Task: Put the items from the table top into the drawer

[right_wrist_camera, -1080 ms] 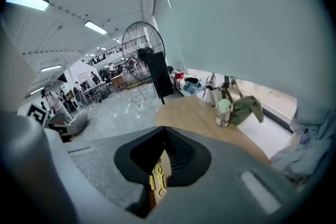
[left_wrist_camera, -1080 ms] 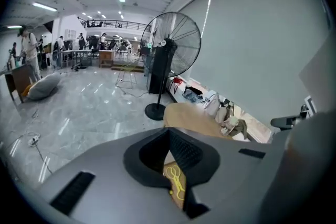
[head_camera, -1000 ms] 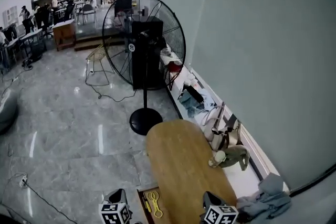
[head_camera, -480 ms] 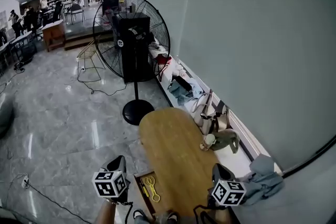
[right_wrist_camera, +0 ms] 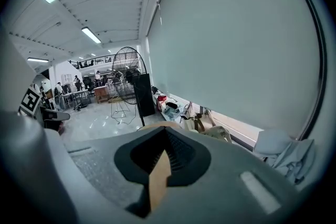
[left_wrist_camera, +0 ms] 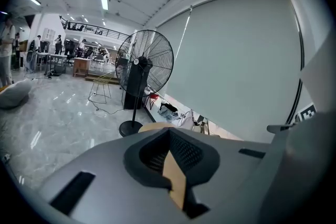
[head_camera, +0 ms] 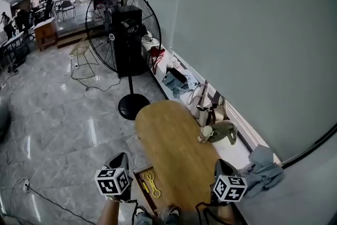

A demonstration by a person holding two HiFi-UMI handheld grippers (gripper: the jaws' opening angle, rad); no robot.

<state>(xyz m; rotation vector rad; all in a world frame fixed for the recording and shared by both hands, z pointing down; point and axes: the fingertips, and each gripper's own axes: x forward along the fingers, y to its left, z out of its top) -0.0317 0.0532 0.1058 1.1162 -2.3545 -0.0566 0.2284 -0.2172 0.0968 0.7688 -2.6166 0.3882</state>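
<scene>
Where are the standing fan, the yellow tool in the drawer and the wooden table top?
standing fan (head_camera: 132, 107): head view, its round base.
yellow tool (head_camera: 152, 185): head view, middle of it.
wooden table top (head_camera: 174, 145): head view, bare wood near the middle.

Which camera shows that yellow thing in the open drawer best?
The head view: it looks down on the yellow tool lying in the open drawer at the wooden table's edge. The left gripper view and right gripper view show none of it; both look out across the room instead.
</scene>
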